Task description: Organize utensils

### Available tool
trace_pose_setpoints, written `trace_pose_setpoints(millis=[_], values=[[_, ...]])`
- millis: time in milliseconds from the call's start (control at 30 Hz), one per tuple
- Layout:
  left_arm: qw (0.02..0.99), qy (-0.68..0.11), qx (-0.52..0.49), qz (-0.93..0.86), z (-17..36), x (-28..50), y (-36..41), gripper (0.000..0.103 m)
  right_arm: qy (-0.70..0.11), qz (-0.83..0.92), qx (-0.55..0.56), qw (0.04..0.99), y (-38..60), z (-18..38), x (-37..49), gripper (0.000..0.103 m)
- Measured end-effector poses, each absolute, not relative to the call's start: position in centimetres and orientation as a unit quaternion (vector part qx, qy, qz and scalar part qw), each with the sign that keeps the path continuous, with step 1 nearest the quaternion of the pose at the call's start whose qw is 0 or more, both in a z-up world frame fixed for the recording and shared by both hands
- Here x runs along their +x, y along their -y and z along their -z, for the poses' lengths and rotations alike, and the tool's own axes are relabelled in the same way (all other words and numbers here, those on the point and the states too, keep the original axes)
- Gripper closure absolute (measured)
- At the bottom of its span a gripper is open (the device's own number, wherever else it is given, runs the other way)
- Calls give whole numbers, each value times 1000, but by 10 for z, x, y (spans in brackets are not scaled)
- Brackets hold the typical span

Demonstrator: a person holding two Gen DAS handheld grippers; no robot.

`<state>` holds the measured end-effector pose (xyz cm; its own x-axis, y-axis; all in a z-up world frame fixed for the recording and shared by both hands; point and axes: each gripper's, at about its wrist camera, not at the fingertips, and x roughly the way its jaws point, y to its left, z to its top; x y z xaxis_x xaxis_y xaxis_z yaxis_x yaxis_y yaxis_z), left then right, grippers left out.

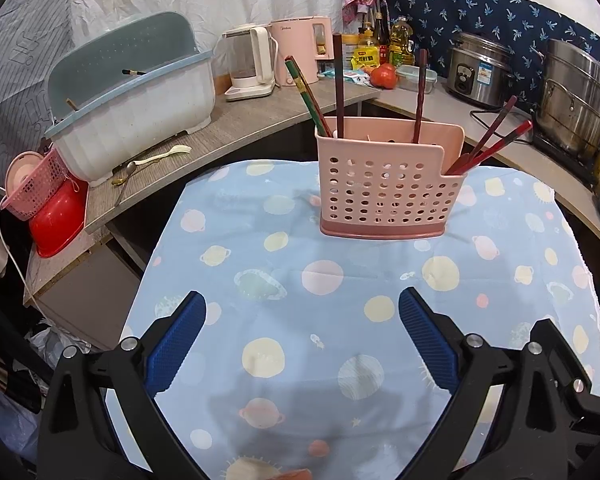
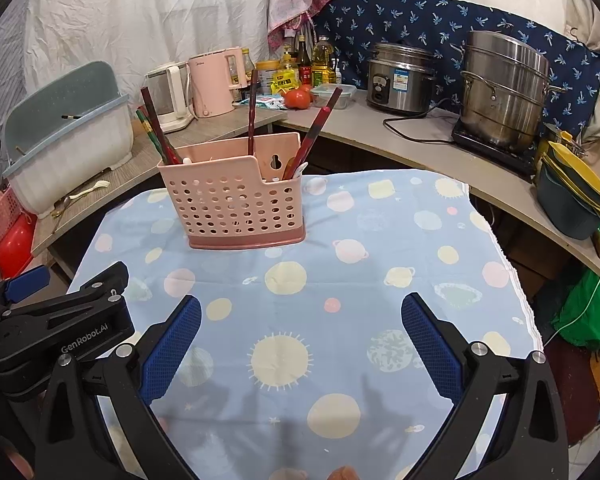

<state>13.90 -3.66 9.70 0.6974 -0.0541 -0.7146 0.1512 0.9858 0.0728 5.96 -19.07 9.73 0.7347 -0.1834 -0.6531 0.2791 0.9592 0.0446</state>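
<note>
- While both hand-held grippers hang back at the bottom of their frames, the pink utensil caddy (image 1: 384,184) sits upright toward the far end of the counter (image 1: 284,360), on the blue planet-print cloth, upper middle in the left wrist view and upper left of centre in the right one.
- Left hand-held gripper (image 1: 302,320): jaws spread wide, nothing between them, well short of the caddy. Right hand-held gripper (image 2: 300,320): same deal, released and empty.
- Chopsticks (image 1: 338,84) stand in the caddy, some leaning left in the tall section, a red pair (image 1: 496,136) splayed out to the right from the lower section.
- Handling guess: the caddy looks like thin perforated plastic, so light and a bit flexy. Tug a stick sideways and it'll probably tip or slide on the cloth.
- Chopsticks are stiff, thin and look lacquered, so likely slippery. I'd pinch one well up the exposed shaft, across its width, and lift straight along its lean.
- If the caddy itself has to move, the top rim of the tall back wall seems the best place to clamp.
- More stray cutlery, including a pale fork (image 1: 162,156) and a spoon, lies on the side shelf at the left by the white dish-drainer bin (image 1: 140,116), well apart from the caddy.
</note>
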Motion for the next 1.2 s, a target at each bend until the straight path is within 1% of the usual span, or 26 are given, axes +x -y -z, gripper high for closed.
trace_pose_setpoints(millis=[1200], values=[[918,-386,65,55,-96,138,38,10,-344,124,72,928,194,-97,59,6]])
